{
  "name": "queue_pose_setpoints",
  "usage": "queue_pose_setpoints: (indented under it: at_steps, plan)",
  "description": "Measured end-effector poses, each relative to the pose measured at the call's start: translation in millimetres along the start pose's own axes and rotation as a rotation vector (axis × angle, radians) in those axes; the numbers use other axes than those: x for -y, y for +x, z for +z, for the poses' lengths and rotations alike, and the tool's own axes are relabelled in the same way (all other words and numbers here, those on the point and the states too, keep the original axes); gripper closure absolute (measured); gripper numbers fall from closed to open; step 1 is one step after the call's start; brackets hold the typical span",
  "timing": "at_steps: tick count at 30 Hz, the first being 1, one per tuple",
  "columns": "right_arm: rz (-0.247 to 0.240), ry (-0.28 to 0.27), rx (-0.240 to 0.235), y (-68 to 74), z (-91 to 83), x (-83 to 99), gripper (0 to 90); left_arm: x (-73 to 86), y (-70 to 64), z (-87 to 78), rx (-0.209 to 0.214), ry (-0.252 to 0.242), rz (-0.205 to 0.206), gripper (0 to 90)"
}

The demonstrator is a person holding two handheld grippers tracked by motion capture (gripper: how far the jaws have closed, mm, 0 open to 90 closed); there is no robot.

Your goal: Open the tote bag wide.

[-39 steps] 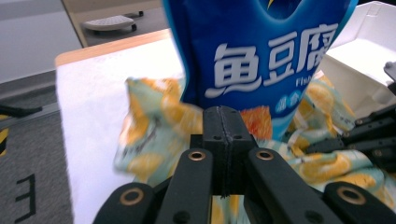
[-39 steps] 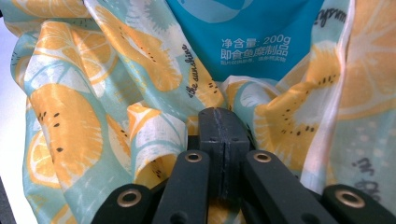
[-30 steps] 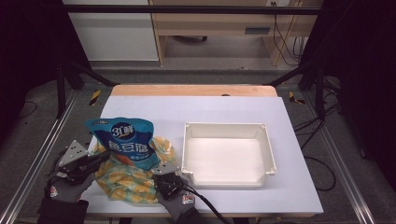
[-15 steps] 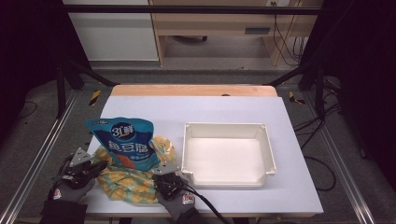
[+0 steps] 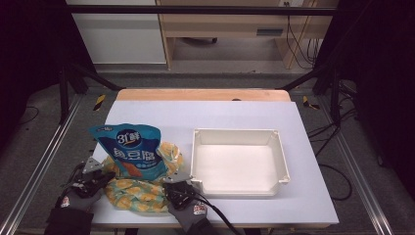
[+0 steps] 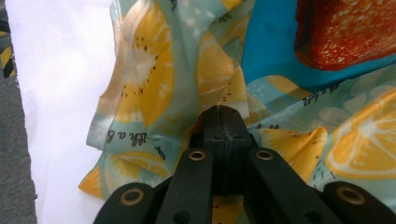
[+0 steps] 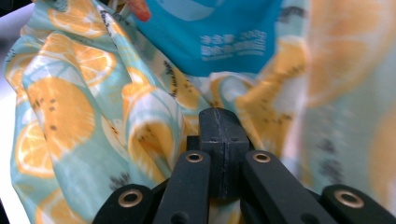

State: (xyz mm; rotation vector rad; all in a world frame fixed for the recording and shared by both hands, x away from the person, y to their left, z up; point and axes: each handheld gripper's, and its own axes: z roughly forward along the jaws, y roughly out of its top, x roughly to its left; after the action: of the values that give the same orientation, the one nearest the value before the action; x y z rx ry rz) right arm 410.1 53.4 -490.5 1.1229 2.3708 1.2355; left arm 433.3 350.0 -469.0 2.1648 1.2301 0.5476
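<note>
A blue snack bag (image 5: 129,152) lies upright on a crumpled lemon-print cloth bag (image 5: 134,193) at the front left of the table. My left gripper (image 5: 100,178) is at the cloth's left edge and my right gripper (image 5: 176,188) is at its right edge. In the left gripper view the jaws (image 6: 223,112) are shut, with folds of the lemon cloth (image 6: 140,79) pinched at their tip and the blue bag (image 6: 275,51) just beyond. In the right gripper view the jaws (image 7: 218,114) are likewise shut on the cloth (image 7: 60,102), below the blue bag (image 7: 219,32).
A white rectangular tray (image 5: 240,133) stands empty right of the cloth, its near left corner close to my right gripper. The table's left edge and front edge lie close to both hands. A wooden strip runs along the far edge.
My left gripper has shifted slightly right and toward the front edge, staying on the cloth's left side. The right gripper and the snack bag have barely moved.
</note>
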Motion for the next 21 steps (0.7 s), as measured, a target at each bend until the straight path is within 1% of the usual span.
queue_pose_setpoints:
  at_steps: [2, 3, 5, 8, 9, 14, 17, 21]
  plan:
    - [0.009, -0.002, 0.000, -1.9, -1.7, 0.9, 90.0, 0.1, 0.3, 0.1, 0.002, 0.000, -0.001, 89.8]
    - [0.019, -0.007, 0.005, -5.6, -4.6, 3.2, 90.0, 0.2, 0.5, 0.2, 0.004, -0.003, -0.006, 89.8]
    - [0.025, -0.007, 0.015, -6.8, -6.9, 4.4, 90.0, 0.4, 0.7, 0.4, 0.006, -0.005, -0.010, 89.8]
    - [0.012, -0.008, 0.037, -8.2, -9.1, 5.9, 90.0, 0.6, 1.6, 0.3, 0.011, -0.004, -0.010, 89.8]
    - [0.020, -0.007, 0.041, -8.7, -9.8, 6.3, 90.0, 0.6, 1.7, 0.3, 0.012, -0.004, -0.011, 89.8]
    - [0.019, -0.007, 0.045, -8.4, -9.9, 6.4, 90.0, 0.3, 1.4, 0.1, 0.011, -0.003, -0.011, 89.6]
    - [0.019, -0.010, 0.038, -9.7, -9.8, 6.4, 90.0, -0.2, 1.1, -0.9, 0.024, -0.014, -0.016, 85.8]
    - [0.006, -0.017, 0.028, -9.1, -10.4, 6.3, 86.5, -0.8, 2.1, -9.1, 0.036, -0.062, -0.032, 80.5]
